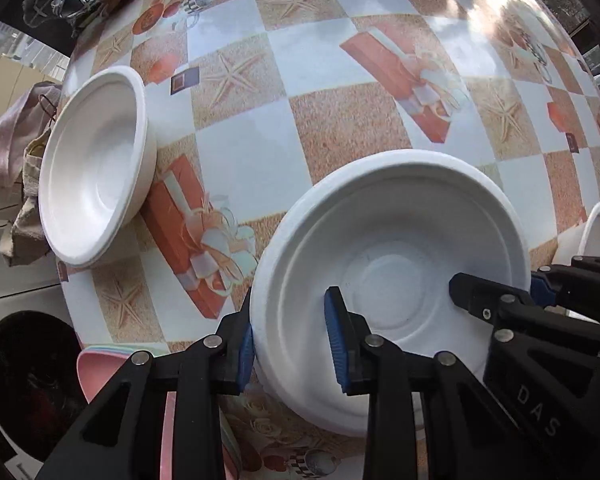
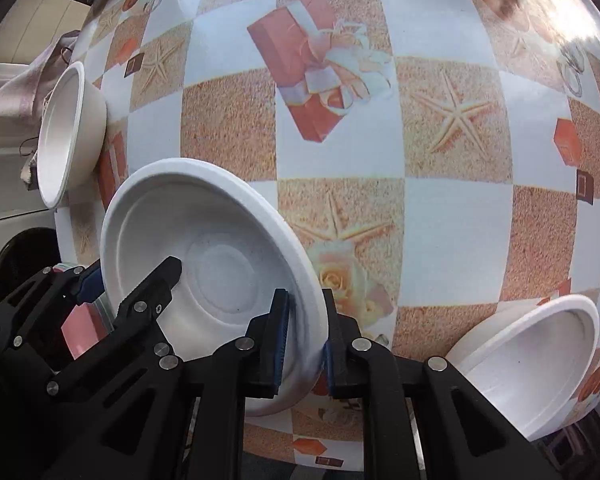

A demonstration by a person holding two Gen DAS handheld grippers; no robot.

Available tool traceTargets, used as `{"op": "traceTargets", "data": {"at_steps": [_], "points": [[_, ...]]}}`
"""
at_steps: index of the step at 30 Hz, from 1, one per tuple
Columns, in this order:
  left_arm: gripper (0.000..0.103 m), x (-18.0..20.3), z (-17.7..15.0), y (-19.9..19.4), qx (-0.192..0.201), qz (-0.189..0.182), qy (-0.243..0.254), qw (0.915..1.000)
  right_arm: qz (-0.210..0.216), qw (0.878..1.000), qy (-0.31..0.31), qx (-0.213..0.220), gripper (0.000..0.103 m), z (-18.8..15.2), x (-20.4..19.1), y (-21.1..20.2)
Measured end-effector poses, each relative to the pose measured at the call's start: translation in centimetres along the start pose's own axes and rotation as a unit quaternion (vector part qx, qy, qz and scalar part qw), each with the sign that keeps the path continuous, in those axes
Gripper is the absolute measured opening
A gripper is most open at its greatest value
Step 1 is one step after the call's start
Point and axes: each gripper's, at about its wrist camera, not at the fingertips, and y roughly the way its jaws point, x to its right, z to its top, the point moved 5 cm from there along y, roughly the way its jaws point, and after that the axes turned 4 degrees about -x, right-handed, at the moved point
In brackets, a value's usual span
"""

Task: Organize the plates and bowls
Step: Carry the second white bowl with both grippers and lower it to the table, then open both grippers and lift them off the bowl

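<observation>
Left gripper [image 1: 290, 344] jaws part-open, straddling near-left rim of white foam bowl [image 1: 392, 280]. Right gripper [image 2: 306, 344] jaws nearly closed across opposite rim. Bowl on checkered table [image 1: 320, 120], 2 more bowls apart: far-left [image 1: 96, 164], right [image 2: 536, 360].

The tabletop [image 1: 236, 160] wears a checked cloth of pale blue and sandy orange squares printed with starfish, roses and red gift boxes. The bowls [image 1: 400, 240] are plain white. The fingers [image 1: 338, 344] are black with blue ribbed pads. Lower left, a pink plate [image 1: 96, 372].
</observation>
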Motion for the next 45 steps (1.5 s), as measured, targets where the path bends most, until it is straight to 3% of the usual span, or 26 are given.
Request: {"op": "traceTargets", "data": {"at_steps": [7,11,15,21,29,32,33,34,35,37,42,45], "points": [[0.037,1.7,-5.4,0.4,-0.015,-0.010,0.013,0.9997,-0.002,1.000,0.000,-0.021,0.017,-5.1,-0.1,1.5],[0.037,1.8,-6.7,-1.7,0.002,-0.018,0.018,0.9997,0.004,1.000,-0.002,-0.007,0.017,-7.2,-0.1,-0.1],[0.037,3.4,-6.3,-4.8,0.022,-0.022,0.040,0.9987,0.016,1.000,0.014,0.020,0.017,-8.9,0.7,-2.6],[0.039,8.5,-5.9,-8.5,0.065,-0.025,0.105,0.9920,0.021,0.995,0.075,0.063,0.017,-10.9,5.9,-7.1],[0.040,15.6,-1.2,-9.3,0.082,-0.042,0.181,0.9792,0.017,0.979,0.179,0.100,0.018,-12.0,12.8,-9.0],[0.045,17.1,-0.7,-9.5,0.084,-0.056,0.187,0.9771,-0.003,0.976,0.186,0.112,0.018,-11.7,15.0,-10.0],[0.054,17.1,-0.8,-9.7,0.084,-0.059,0.186,0.9771,-0.007,0.975,0.192,0.116,0.018,-11.6,15.5,-10.3],[0.062,16.9,-0.8,-9.7,0.083,-0.060,0.185,0.9774,-0.007,0.973,0.199,0.117,0.024,-11.4,15.9,-10.6],[0.074,16.5,-0.9,-9.7,0.082,-0.058,0.181,0.9783,-0.006,0.971,0.207,0.118,0.059,-11.5,16.8,-10.9],[0.080,15.1,-1.0,-9.6,0.083,-0.053,0.165,0.9814,-0.005,0.967,0.221,0.125,0.103,-11.5,17.5,-11.2],[0.086,10.7,-1.2,-8.8,0.058,-0.082,0.100,0.9899,-0.020,0.967,0.229,0.111,0.103,-11.3,17.9,-10.9],[0.086,7.7,-1.3,-8.5,0.052,-0.078,0.067,0.9933,-0.027,0.971,0.216,0.100,0.103,-10.3,16.5,-10.3]]}}
